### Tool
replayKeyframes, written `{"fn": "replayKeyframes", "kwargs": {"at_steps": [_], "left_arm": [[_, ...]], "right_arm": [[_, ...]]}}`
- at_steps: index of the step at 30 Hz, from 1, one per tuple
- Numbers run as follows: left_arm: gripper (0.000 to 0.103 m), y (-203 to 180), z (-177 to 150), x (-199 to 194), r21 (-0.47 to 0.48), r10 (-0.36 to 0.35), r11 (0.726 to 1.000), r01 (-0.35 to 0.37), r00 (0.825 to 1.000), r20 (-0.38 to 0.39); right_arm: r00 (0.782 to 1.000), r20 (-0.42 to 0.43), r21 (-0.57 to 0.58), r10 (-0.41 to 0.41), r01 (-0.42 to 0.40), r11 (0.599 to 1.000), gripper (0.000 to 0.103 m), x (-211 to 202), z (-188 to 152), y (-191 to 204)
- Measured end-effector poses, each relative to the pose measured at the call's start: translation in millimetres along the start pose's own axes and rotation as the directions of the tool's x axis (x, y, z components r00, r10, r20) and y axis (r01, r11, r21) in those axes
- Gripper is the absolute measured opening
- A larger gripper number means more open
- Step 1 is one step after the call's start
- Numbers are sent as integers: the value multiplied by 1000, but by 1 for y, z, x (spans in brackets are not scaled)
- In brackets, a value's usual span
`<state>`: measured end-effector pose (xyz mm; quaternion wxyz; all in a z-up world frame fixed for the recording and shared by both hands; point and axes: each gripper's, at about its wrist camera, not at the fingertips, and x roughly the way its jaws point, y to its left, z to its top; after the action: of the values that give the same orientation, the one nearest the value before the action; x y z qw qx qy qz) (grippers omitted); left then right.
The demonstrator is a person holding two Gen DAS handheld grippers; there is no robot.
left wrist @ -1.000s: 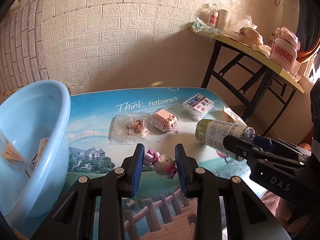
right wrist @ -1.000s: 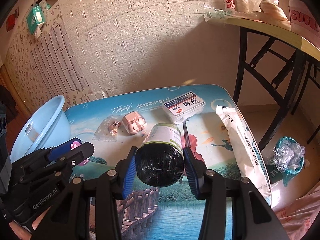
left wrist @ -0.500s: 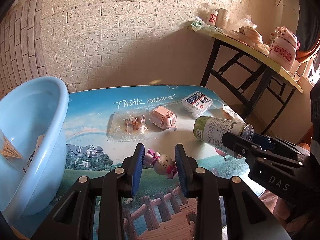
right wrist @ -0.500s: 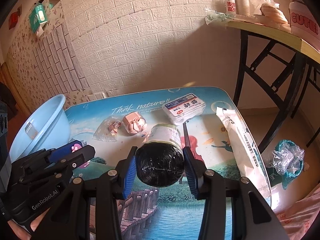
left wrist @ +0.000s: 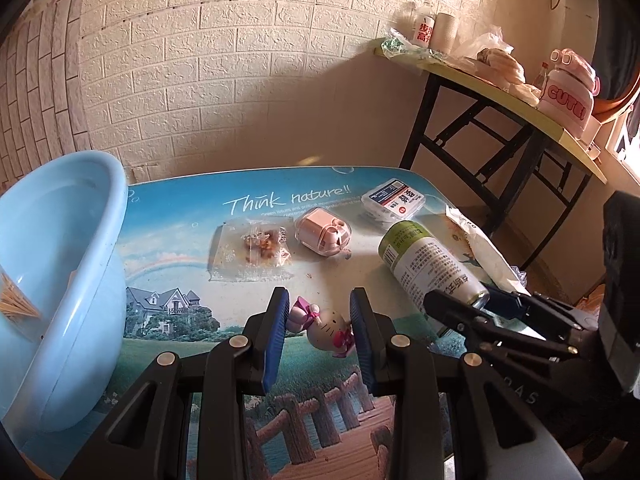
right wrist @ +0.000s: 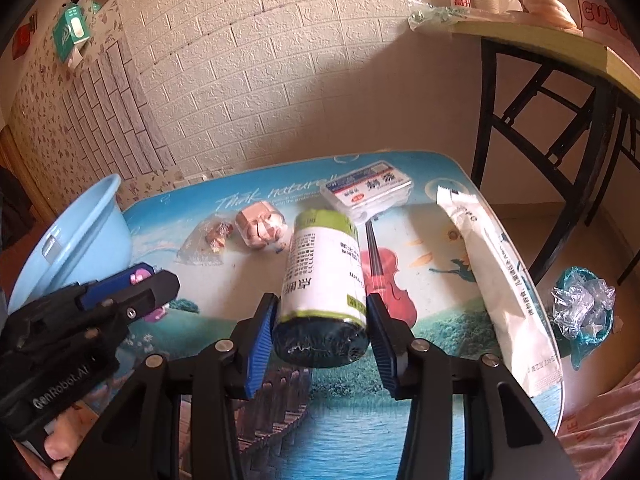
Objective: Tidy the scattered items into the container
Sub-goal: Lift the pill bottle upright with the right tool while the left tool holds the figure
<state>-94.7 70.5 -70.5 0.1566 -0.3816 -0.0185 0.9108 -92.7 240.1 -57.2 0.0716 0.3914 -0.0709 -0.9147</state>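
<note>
My left gripper (left wrist: 319, 320) is shut on a small pink Hello Kitty figure (left wrist: 324, 329), held just above the printed table. My right gripper (right wrist: 320, 320) is shut on a green-and-white can (right wrist: 323, 272), gripped at its dark bottom end and pointing away; the can also shows in the left wrist view (left wrist: 430, 266). The light blue basin (left wrist: 52, 280) stands at the table's left edge with toothpicks inside; it also shows in the right wrist view (right wrist: 76, 240).
On the table lie a clear bag of snacks (left wrist: 252, 250), a pink earbud case (left wrist: 322, 232), a white toothpick box (left wrist: 394, 200) and a long white packet (right wrist: 496, 272). A folding table (left wrist: 520, 92) with clutter stands at the right.
Both grippers have drawn back slightly with their loads. The can has tilted so its far end points further away. The basin sits further left in the left wrist view.
</note>
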Motion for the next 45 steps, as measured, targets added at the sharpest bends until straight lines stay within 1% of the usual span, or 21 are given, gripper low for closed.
{"fn": "replayKeyframes", "kwargs": {"at_steps": [5,13,17,19,21,25,27,28,29,37,45], "left_arm": [[30,1,-1,6,-3,0,1000,0,1000,-13],[30,0,-1,12,0,-7,1000,7,1000,-23],[30,1,-1,15,0,-9,1000,9,1000,-28],[30,2,0,16,-1,-11,1000,11,1000,-27],[30,2,0,18,-2,-10,1000,10,1000,-27],[30,4,1,21,-6,-10,1000,10,999,-31],[30,3,0,22,-5,-10,1000,9,999,-33],[30,3,1,22,-5,-10,1000,9,999,-33],[30,3,1,22,-5,-10,1000,9,999,-32],[30,2,2,15,-1,-6,1000,6,1000,-19],[30,-5,10,-7,11,-13,1000,13,999,29]], "right_arm": [[1000,-4,4,6,-6,1000,46,8,-3,-1],[1000,19,1,-4,4,1000,46,16,-1,1],[1000,9,-1,-9,9,1000,48,25,1,5],[1000,0,3,-12,12,1000,52,31,0,6],[1000,6,2,-17,17,1000,53,34,-1,8],[999,32,6,-20,20,1000,53,38,2,10],[1000,22,5,-15,15,1000,53,42,2,10],[1000,18,0,-21,21,1000,51,43,2,11],[999,25,-2,-28,28,1000,46,43,0,11],[997,73,0,-11,11,1000,44,33,-4,12],[990,142,7,-16,15,1000,44,-1,7,11]]}}
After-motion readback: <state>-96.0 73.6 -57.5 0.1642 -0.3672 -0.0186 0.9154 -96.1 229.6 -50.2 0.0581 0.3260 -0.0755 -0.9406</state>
